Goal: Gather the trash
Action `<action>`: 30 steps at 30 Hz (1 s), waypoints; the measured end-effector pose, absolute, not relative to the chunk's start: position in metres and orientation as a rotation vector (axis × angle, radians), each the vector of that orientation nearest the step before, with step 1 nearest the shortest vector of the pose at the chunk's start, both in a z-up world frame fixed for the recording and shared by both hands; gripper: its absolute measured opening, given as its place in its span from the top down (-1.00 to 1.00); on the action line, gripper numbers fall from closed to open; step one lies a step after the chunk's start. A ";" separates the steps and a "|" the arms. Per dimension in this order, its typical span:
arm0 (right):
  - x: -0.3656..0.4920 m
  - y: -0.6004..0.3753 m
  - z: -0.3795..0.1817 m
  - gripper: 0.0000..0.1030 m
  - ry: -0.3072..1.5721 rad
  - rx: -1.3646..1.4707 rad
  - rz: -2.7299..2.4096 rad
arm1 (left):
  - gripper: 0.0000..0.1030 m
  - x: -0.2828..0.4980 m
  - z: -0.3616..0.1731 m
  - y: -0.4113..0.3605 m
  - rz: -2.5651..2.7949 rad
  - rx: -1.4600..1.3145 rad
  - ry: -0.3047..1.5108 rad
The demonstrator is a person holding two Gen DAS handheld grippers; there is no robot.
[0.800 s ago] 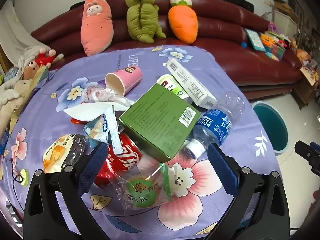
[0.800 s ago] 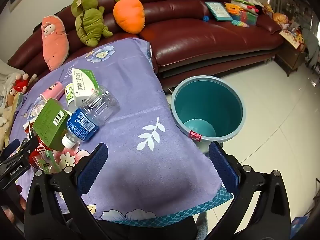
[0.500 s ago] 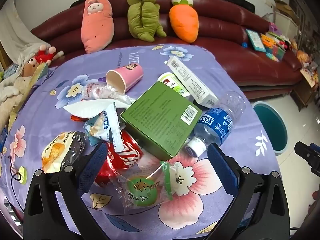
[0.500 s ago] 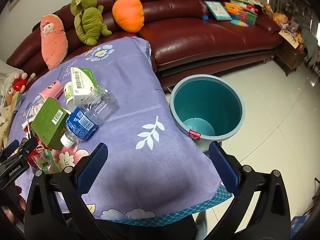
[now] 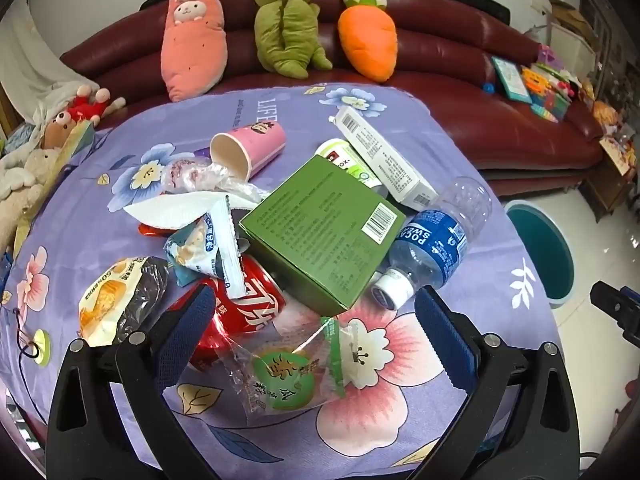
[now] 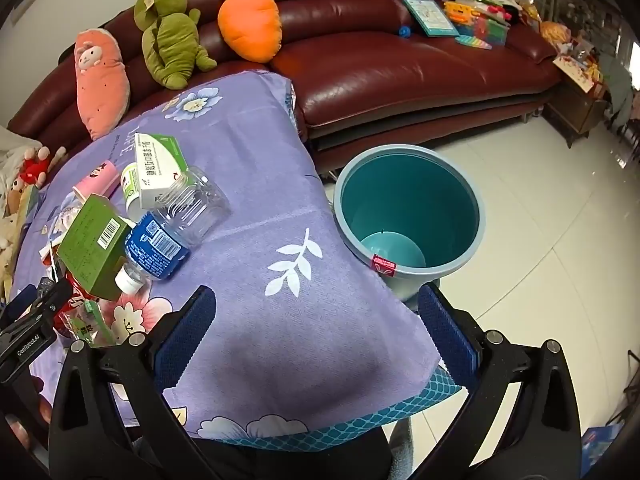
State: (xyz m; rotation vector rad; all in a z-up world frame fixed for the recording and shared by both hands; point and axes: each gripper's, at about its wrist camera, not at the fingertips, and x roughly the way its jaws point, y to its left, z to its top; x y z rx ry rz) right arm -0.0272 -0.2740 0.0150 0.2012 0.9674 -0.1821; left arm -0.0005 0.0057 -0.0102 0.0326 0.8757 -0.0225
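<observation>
A heap of trash lies on the purple flowered tablecloth [image 5: 472,344]: a green box [image 5: 320,232], a blue-labelled plastic bottle [image 5: 432,248], a red can [image 5: 244,312], a clear snack wrapper [image 5: 288,368], a pink paper cup [image 5: 248,152] and a white carton [image 5: 384,160]. My left gripper [image 5: 312,336] hangs open over the wrapper and can, nothing between its fingers. My right gripper [image 6: 316,332] stands open above the bare near corner of the cloth, right of the bottle [image 6: 172,228] and box [image 6: 90,244]. A teal bin [image 6: 408,216] stands on the floor beside the table.
A dark red sofa [image 5: 440,80] with three plush toys curves behind the table. Books and toys lie on its right end [image 6: 460,20]. More soft toys sit at the left [image 5: 52,132]. White tiled floor [image 6: 560,240] spreads around the bin.
Both views have shifted only slightly; the trash pile sits a touch lower in the left wrist view. Nothing was taken hold of or let go.
</observation>
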 end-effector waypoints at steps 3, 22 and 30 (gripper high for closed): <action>-0.027 -0.274 0.014 -0.88 0.969 0.200 -0.185 | -0.94 0.000 -0.011 0.008 -0.022 0.025 0.881; -0.020 -0.267 0.014 -0.88 0.999 0.195 -0.187 | -0.94 0.004 -0.015 0.020 -0.031 -0.013 0.904; -0.018 -0.265 0.014 -0.88 1.006 0.196 -0.190 | -0.94 0.007 -0.015 0.022 -0.044 -0.004 0.905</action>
